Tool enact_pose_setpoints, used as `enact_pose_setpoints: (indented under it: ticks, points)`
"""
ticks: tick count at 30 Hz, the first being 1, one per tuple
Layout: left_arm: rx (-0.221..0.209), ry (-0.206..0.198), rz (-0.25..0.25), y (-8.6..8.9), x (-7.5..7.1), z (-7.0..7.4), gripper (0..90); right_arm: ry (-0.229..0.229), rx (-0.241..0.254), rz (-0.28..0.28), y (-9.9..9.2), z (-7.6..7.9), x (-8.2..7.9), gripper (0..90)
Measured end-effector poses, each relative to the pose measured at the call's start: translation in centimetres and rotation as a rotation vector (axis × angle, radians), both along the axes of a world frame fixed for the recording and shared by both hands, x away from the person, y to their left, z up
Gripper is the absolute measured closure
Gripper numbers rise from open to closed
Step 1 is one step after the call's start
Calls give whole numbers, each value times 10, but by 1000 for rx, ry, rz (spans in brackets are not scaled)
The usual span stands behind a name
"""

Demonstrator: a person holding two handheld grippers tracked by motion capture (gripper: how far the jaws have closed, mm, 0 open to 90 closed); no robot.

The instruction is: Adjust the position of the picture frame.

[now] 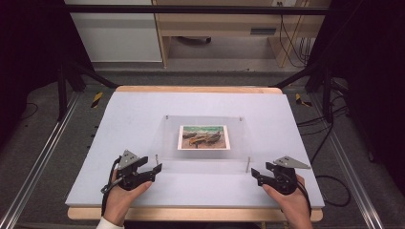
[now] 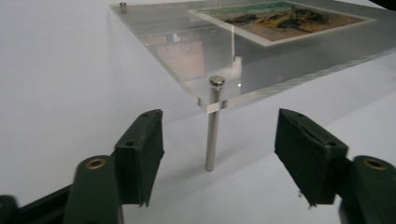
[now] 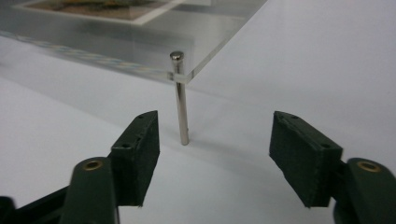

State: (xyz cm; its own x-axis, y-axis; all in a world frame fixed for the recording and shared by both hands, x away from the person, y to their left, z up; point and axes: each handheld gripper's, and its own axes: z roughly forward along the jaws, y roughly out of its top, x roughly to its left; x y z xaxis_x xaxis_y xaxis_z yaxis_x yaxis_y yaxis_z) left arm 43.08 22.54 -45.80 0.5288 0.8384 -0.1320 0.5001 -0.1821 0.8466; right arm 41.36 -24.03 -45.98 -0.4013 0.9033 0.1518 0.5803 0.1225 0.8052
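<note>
A clear acrylic plate (image 1: 205,160) stands on thin metal posts above the pale table board, with a small painted picture (image 1: 204,137) of boats lying at its middle. My left gripper (image 1: 152,167) sits just short of the near left post (image 1: 156,158). Its jaws stand wide apart in the left gripper view (image 2: 219,154), with that post (image 2: 213,126) ahead of the gap and untouched. My right gripper (image 1: 259,172) faces the near right post (image 1: 247,163). It is open too (image 3: 215,154), and its post (image 3: 181,102) stands beyond the pads, free of them.
The pale grey-lilac board (image 1: 119,124) rests on a wooden table with a bare margin all round the plate. Two more posts hold the far corners (image 1: 167,117). Dark frame struts, cables and metal rails flank the table; wooden furniture stands behind.
</note>
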Motion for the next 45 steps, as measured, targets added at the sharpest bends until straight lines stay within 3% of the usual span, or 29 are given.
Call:
enact_pose_setpoints:
  ticks: [5, 8, 9, 11, 14, 15, 16, 19, 22, 24, 27, 30, 34, 45]
  points:
    - [-30, -10, -29, 4, -1, 9, 184, -29, 48, -13, -6, 7, 2, 225]
    - [-45, -17, -57, 6, 2, 14, 135, -51, 79, 15, -3, 15, 7, 173]
    - [-48, -11, -69, 7, 9, 17, 117, -60, 107, 11, 1, 24, 15, 178]
    - [-78, 13, -68, 7, 19, 19, 117, -34, 139, 28, 7, 29, 28, 209]
    - [-65, 46, -83, 3, 35, 21, 155, -5, 103, 55, 18, 33, 49, 263]
    - [-65, 46, -83, 3, 35, 21, 165, -5, 103, 55, 18, 33, 49, 263]
    - [-53, 59, -84, 0, 46, 21, 175, 7, 99, 45, 21, 33, 60, 276]
    - [-62, 70, -79, -5, 59, 20, 192, 33, 99, 48, 21, 28, 69, 283]
    - [-80, 76, -69, -6, 65, 17, 212, 43, 98, 34, 19, 24, 70, 291]
    - [-107, 93, -69, -8, 67, 12, 216, 71, 136, 26, 15, 18, 69, 295]
    - [-86, 113, -67, -10, 66, 8, 203, 84, 149, 34, 14, 14, 69, 297]
    - [-143, 139, -60, -6, 68, 3, 201, 110, 185, 54, 18, 9, 72, 304]
    - [-181, 172, -73, -2, 72, 0, 204, 117, 198, 54, 22, 8, 75, 297]
    - [-208, 207, -73, 0, 78, -3, 194, 155, 248, 43, 21, 4, 78, 269]
